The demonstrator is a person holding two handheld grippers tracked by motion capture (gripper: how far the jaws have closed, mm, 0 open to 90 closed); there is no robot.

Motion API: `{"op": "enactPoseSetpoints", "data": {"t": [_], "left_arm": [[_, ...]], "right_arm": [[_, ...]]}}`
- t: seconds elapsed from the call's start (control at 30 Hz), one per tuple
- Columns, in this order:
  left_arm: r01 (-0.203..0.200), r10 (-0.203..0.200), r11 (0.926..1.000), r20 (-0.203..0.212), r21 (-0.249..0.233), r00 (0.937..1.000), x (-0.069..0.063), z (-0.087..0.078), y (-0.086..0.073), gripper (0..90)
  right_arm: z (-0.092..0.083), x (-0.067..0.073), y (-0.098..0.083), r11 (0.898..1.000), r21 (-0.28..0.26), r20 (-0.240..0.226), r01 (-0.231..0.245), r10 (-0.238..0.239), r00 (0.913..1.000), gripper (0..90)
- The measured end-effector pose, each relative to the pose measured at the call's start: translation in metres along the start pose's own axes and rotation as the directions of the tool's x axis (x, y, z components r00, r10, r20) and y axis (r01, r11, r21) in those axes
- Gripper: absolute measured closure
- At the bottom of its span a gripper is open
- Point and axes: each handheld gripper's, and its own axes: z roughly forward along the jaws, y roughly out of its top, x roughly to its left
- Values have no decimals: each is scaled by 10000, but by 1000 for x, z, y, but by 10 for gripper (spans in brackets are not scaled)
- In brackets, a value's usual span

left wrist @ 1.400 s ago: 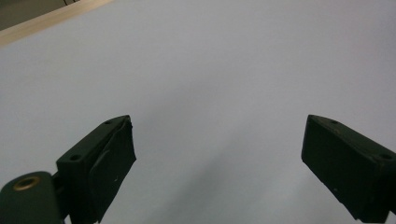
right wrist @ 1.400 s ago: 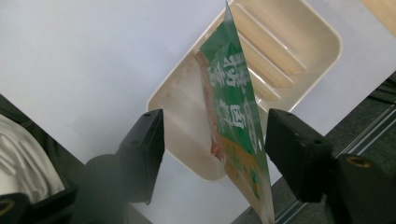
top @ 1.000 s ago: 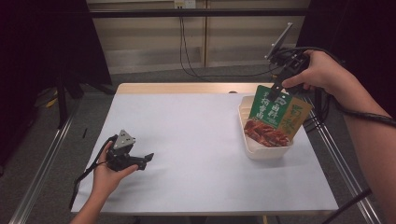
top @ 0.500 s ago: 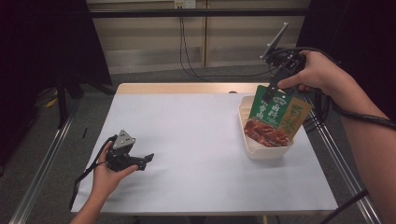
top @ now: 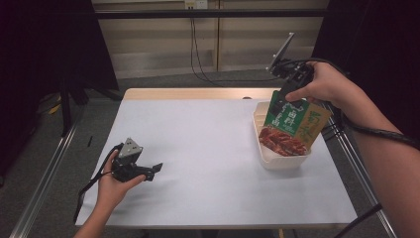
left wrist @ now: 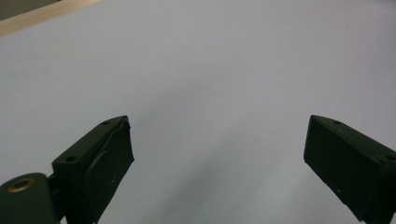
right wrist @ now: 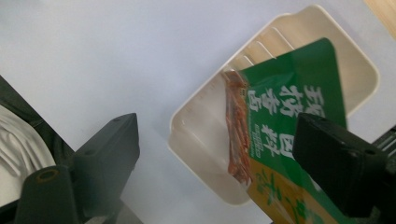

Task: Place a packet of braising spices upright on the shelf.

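High view: right hand-held gripper (top: 286, 95) is up over the far right of the worktop (top: 208, 148), above the top edge of a green food pouch (top: 289, 126). Whether it touches the pouch can't be told from this angle. The pouch stands tilted in a cream plastic tray (top: 277, 157) near the worktop's right edge, with its upper part leaning out past the tray's rim. Left hand-held gripper (top: 151, 171) sits low at the near left, well apart from the tray, resting on or just over the surface. Worktop is covered in plain white, with a wood strip at the far edge. Beyond it are a pale wall panel, hanging cables (top: 195, 44) and dark curtains on both sides.

Left gripper view: jaws spread wide, nothing between them, bare white worktop below.

Right gripper view: jaws spread wide too, holding nothing. The pouch lies past them in the ribbed tray, green with printed characters, a food photo along one side and a yellow-green lower part.

Handling, as a judgement: the pouch looks like thin glossy film, so it's probably light, floppy and a bit slippery. Pinch the flat sealed top edge rather than the filled middle. The tray looks light and may slide if bumped.
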Motion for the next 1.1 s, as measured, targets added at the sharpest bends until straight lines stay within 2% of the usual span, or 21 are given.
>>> {"op": "enactPoseSetpoints", "data": {"t": [0.03, 0.07, 0.17, 0.3, 0.37, 0.4, 0.5, 0.83, 0.93, 1.1], "left_arm": [[-127, 127, 9999, 32, 22, 9999, 1, 0, 0, 78], [-34, 34, 10000, -46, 11, 10000, 0, 0, 0, 78], [-79, 79, 10000, -40, 9, 10000, 1, 0, 0, 78], [-89, 89, 10000, -74, -40, 9999, 1, -1, 0, 78], [-77, 77, 10000, -81, -40, 9999, 1, -1, 0, 78], [-79, 79, 10000, -86, -42, 9999, 1, -1, 0, 78], [-112, 111, 9999, -74, -10, 9999, 1, -1, 0, 79], [-133, 133, 9999, -87, -21, 9999, 1, -1, 0, 79], [-17, 16, 10000, -71, -46, 10000, 1, -1, 0, 79], [-84, 84, 10000, -10, -34, 10000, 1, 0, 0, 79]], "right_arm": [[1, 1, 1, 10000, -7, -8, 68, -68, 10000, 148], [4, 3, 2, 9999, 22, -51, 120, -120, 9999, 148], [9, 7, 4, 9998, 85, -11, 184, -184, 9998, 146], [17, 12, 8, 9988, 51, -177, 492, -491, 9986, 146], [21, 16, 10, 9991, 56, -164, 415, -414, 9990, 142], [24, 18, 11, 9982, 58, -253, 602, -600, 9979, 142], [29, 23, 15, 9971, 76, -275, 762, -760, 9967, 142], [53, 46, 29, 9875, 50, -608, 1576, -1570, 9857, 136], [59, 50, 32, 9856, 7, -654, 1690, -1686, 9835, 136], [70, 57, 35, 9823, -64, -787, 1873, -1873, 9792, 136]]}}
